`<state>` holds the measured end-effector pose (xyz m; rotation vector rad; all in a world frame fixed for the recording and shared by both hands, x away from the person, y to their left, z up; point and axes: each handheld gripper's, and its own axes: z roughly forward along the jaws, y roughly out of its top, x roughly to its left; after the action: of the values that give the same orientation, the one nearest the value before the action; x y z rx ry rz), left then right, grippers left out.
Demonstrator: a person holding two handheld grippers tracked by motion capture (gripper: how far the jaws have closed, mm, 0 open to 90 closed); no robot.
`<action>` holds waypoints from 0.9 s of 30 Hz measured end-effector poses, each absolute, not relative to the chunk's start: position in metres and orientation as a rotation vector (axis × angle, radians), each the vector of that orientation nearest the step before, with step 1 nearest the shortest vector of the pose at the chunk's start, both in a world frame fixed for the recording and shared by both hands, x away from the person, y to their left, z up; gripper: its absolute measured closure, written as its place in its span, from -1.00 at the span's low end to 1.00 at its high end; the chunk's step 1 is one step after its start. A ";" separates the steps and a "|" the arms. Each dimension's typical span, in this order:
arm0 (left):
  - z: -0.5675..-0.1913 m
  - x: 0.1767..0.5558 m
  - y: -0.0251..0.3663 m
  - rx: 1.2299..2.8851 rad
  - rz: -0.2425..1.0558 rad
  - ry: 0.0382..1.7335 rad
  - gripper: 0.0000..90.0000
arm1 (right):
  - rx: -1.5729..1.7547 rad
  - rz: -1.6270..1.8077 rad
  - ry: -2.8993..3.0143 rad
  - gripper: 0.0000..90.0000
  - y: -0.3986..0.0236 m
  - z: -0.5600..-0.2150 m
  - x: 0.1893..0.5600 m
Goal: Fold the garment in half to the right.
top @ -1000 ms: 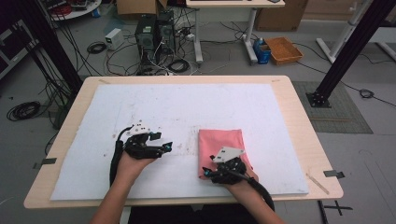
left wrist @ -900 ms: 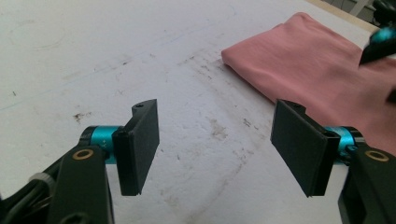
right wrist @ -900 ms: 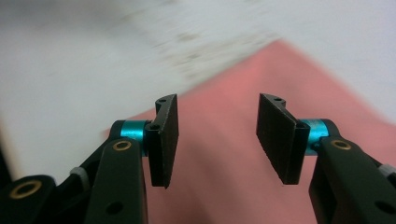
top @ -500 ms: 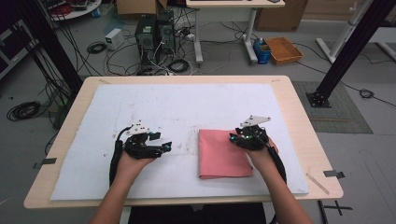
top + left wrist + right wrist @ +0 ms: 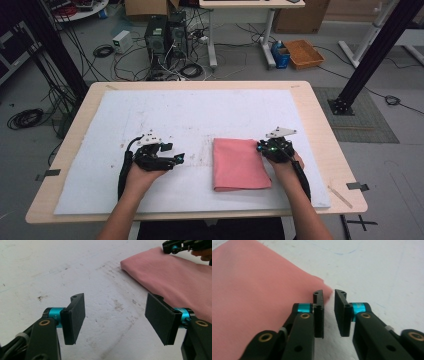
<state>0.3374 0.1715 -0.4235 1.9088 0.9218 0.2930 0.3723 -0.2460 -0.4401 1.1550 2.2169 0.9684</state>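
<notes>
A pink folded cloth [image 5: 240, 162] lies flat on the white mat [image 5: 200, 115], right of centre. My right gripper [image 5: 262, 146] sits at the cloth's far right corner. In the right gripper view the right gripper [image 5: 329, 293] shows jaws that have just been closing to a narrow gap. The cloth [image 5: 249, 290] has its corner tip at the jaw tips, and white mat shows between the pads. My left gripper [image 5: 177, 159] rests on the mat left of the cloth. Its jaws stand wide with nothing between them [image 5: 115, 315]; beyond them lie the cloth [image 5: 175, 272] and the right gripper [image 5: 185, 245].
The mat covers most of a wooden table [image 5: 320, 115]. Beyond the table's far edge the floor holds computer towers [image 5: 162, 35], cables and an orange basket [image 5: 302, 52]. A black frame post [image 5: 370, 55] stands at the right.
My right gripper has moved from the cloth's near edge to its far right corner, and its jaws have narrowed. The cloth now lies flat. The left gripper has stayed put.
</notes>
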 end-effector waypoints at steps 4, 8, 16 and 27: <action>-0.423 0.338 0.173 1.909 0.296 0.920 -0.27 | 1.188 1.053 2.159 0.40 -0.258 -0.433 0.368; -0.421 0.337 0.174 1.895 0.297 0.912 -0.29 | 1.181 1.104 2.128 0.19 -0.263 -0.428 0.366; -0.417 0.339 0.178 1.877 0.287 0.881 -0.32 | 1.158 1.161 2.139 -0.12 -0.258 -0.429 0.367; -0.415 0.344 0.195 1.855 0.298 0.887 -0.42 | 1.147 1.278 2.161 -0.31 -0.255 -0.426 0.376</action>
<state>0.3439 0.1951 -0.4150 1.8554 0.8871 0.2982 0.3762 -0.2551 -0.4257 1.1469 2.1608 1.2778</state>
